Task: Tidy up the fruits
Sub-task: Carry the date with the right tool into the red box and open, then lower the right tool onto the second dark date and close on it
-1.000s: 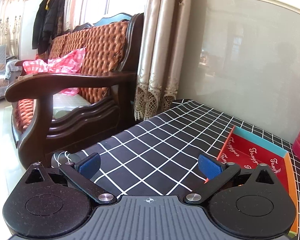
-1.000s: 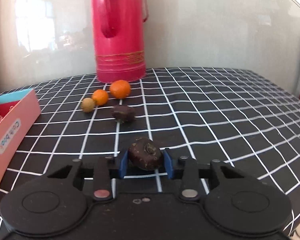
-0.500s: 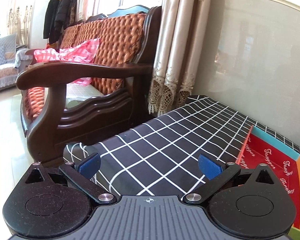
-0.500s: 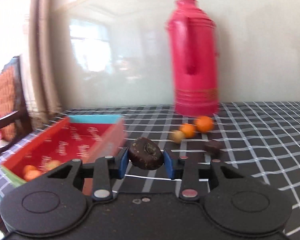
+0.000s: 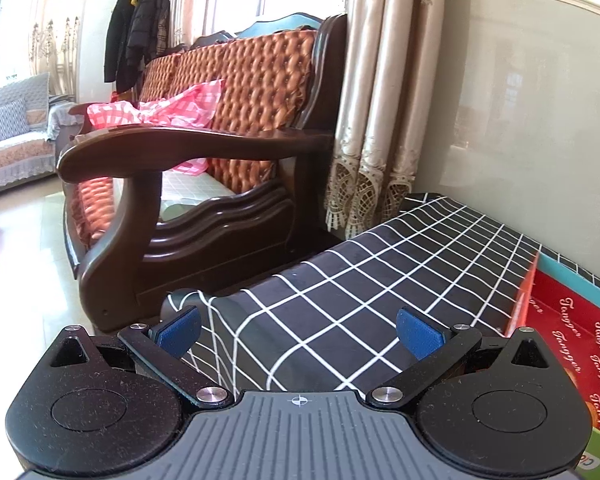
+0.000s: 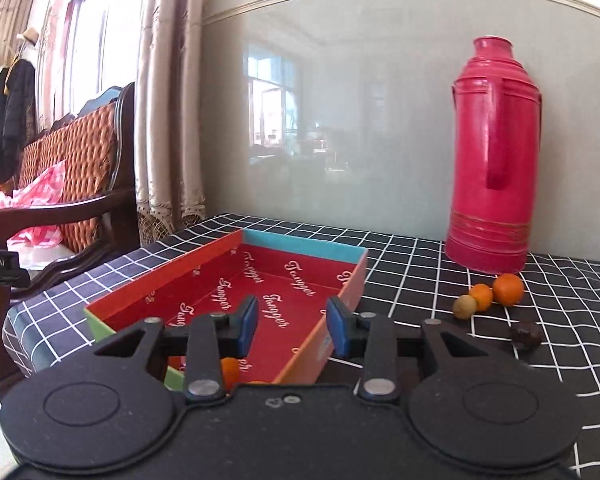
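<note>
Right wrist view: our right gripper (image 6: 292, 326) hangs empty over the red box (image 6: 236, 280), fingers part-spread.
Fruits (image 6: 488, 296) sit near the flask (image 6: 494, 160); left gripper (image 5: 298, 330) gapes wide.

Table cover (image 6: 400, 248): matt black cloth, white grid. Box (image 6: 228, 264): printed card, smooth red lining with a slight sheen. Flask (image 6: 492, 168): glossy red, faint scuffing. Sofa frame (image 5: 188, 148): polished dark wood; its back was tufted orange upholstery, shiny. Gripper bodies were matt black plastic, dusty, with bright metal pivot pins; pads (image 5: 418, 338) blue, matt.
</note>
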The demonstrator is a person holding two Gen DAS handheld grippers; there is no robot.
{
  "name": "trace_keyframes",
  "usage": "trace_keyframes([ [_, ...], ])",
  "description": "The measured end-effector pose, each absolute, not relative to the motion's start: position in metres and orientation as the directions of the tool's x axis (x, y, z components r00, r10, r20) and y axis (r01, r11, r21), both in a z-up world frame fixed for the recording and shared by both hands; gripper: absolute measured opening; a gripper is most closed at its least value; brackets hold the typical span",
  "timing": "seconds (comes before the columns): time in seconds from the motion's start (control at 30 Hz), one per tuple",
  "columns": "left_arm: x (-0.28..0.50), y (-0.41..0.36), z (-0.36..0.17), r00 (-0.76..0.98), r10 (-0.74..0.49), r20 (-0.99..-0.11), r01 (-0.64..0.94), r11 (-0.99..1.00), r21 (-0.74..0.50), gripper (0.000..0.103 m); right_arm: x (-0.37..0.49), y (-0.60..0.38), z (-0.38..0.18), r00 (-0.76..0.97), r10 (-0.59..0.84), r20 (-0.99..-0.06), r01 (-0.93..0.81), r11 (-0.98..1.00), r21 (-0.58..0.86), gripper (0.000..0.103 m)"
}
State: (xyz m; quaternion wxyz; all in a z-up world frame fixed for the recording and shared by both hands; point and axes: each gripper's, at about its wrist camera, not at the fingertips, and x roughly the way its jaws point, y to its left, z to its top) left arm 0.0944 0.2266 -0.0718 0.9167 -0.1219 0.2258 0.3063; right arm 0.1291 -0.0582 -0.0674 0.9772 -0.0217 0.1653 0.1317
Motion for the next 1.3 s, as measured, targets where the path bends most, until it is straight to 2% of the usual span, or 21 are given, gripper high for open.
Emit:
trace_keyframes([
  [0.07,0.093,0.230,-0.072,0.705,0.513,-0.489,-0.623,0.778,-0.083,0.103,0.130,-0.061,-0.069,0.916,0.226,-0.332,-0.236,0.972,0.011,0.043],
  [0.17,0.092,0.234,-0.073,0.699,0.521,-0.490,-0.631,0.771,-0.081,0.103,0.127,-0.078,-0.069,0.919,0.204,-0.336,-0.203,0.978,0.038,0.058],
  [0.33,0.096,0.231,-0.073,0.711,0.495,-0.499,-0.618,0.779,-0.107,0.103,0.122,-0.132,-0.066,0.934,0.116,-0.339,-0.081,0.990,0.116,0.059],
  [0.43,0.101,0.219,-0.072,0.730,0.465,-0.501,-0.590,0.799,-0.117,0.103,0.132,-0.157,-0.075,0.920,-0.005,-0.391,0.043,0.995,0.087,0.058],
  [0.6,0.114,0.197,-0.072,0.750,0.427,-0.506,-0.545,0.832,-0.106,0.103,0.165,-0.190,-0.089,0.860,-0.108,-0.498,0.183,0.977,0.104,0.054],
  [0.73,0.122,0.186,-0.075,0.753,0.411,-0.514,-0.527,0.844,-0.097,0.103,0.193,-0.208,-0.097,0.814,-0.156,-0.559,0.263,0.958,0.115,0.053],
  [0.8,0.126,0.181,-0.076,0.753,0.400,-0.522,-0.518,0.850,-0.096,0.103,0.203,-0.213,-0.104,0.792,-0.169,-0.587,0.283,0.953,0.108,0.049],
  [0.93,0.131,0.173,-0.078,0.756,0.389,-0.527,-0.498,0.863,-0.078,0.103,0.204,-0.215,-0.107,0.789,-0.184,-0.586,0.296,0.950,0.100,0.031],
  [1.13,0.131,0.172,-0.077,0.758,0.390,-0.523,-0.500,0.862,-0.081,0.103,0.194,-0.213,-0.106,0.819,-0.146,-0.555,0.262,0.956,0.135,0.030],
  [1.3,0.125,0.177,-0.074,0.757,0.414,-0.506,-0.519,0.851,-0.079,0.103,0.173,-0.183,-0.082,0.885,0.013,-0.466,0.098,0.972,0.213,0.030],
])
